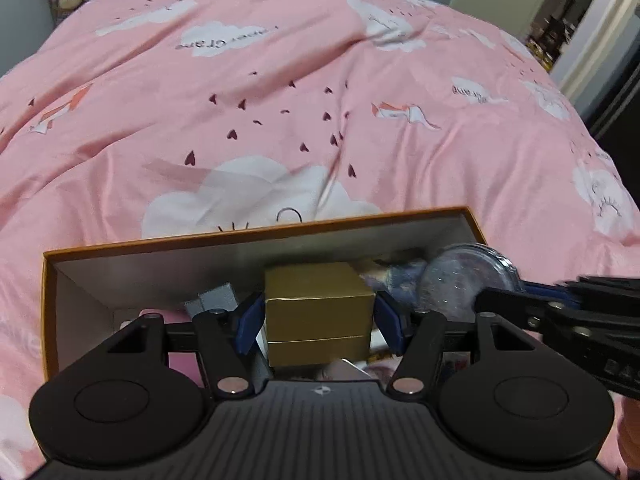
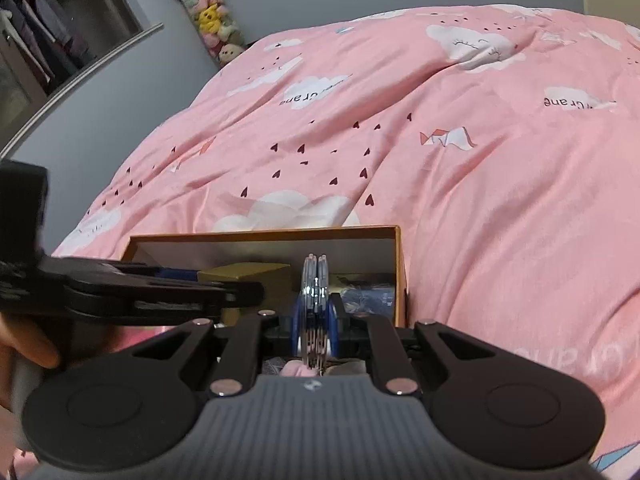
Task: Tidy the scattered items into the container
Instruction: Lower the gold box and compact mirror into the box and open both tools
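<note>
1. My left hand-held gripper [image 1: 320,320] has its blue pads on either side of the gold box [image 1: 318,308], jaws wide; I read it as grasping the box, which sits over the middle of the orange-rimmed container [image 1: 256,236] on the pink bed [image 1: 280,100].
2. My right hand-held gripper [image 2: 316,320] is clenched on a round clear disc case [image 2: 316,292], held edge-on over the container's right end, near its right wall.
3. Container already holds stuff: a grey box [image 1: 216,296], something pink at the left, a bluish patterned item [image 2: 368,294] at the right. Can't name them better.
4. Step in hand, as I judge it: drop both items in.
5. To do it well: lower the gold box flat onto a free patch before releasing, don't let it tip on the grey box.
6. Keep the two grippers apart; they are close.
7. Lay the disc case down beside the bluish item, not on edge, then release.
</note>
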A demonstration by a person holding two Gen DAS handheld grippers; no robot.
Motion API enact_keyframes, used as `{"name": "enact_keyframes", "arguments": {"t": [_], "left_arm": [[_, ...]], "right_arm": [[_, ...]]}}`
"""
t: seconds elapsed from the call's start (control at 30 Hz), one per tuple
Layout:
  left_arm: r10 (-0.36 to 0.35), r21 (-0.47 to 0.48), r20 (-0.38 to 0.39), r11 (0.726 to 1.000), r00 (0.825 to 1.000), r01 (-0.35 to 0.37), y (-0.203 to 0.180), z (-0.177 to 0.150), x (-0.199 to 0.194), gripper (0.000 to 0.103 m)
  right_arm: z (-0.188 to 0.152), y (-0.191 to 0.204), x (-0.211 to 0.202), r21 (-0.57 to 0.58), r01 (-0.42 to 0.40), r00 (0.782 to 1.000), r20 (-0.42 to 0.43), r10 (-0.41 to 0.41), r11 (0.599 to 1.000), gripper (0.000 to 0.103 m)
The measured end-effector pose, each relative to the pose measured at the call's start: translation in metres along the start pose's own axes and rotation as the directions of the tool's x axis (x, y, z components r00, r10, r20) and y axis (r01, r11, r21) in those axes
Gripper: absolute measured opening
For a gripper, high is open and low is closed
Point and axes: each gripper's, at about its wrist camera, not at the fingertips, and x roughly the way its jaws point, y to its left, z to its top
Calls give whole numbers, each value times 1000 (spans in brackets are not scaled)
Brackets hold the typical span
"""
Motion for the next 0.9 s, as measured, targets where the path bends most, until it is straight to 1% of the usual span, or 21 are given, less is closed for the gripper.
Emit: {"name": "enact_keyframes", "arguments": {"t": [0.13,0.33,0.4,0.5,0.6,0.7,0.77,0.8,0.87,0.9], "left_arm": [[30,50,-20,998,999,-29,-1,-7,3,69],[22,44,46,999,999,-24,-2,-13,13,70],[13,43,56,999,998,-16,-2,-14,15,71],[-22,34,65,999,998,20,4,-14,11,71],[-34,20,101,999,994,32,11,-15,2,71],[-56,14,135,998,989,54,13,-16,-14,71],[-73,18,159,997,985,71,14,-19,-25,70],[-68,15,167,998,984,66,15,-21,-30,70],[-47,2,179,999,983,48,17,-27,-43,65],[-45,2,184,999,982,46,18,-31,-48,64]], "right_arm": [[-1,3,4,-25,2,1000,-19,-3,1000,15],[-5,2,7,-31,14,999,-31,-15,999,15],[-1,5,7,-66,19,999,-33,-22,998,15],[6,12,11,-153,30,999,-38,-37,988,15],[10,15,17,-226,28,998,-55,-42,974,15],[7,18,20,-294,48,996,-53,-66,955,15],[3,23,20,-360,66,996,-37,-85,931,15],[0,25,20,-392,76,995,-32,-96,917,15],[-3,31,21,-452,86,994,-27,-110,888,15],[-5,34,22,-490,88,993,-22,-113,867,15]]}}
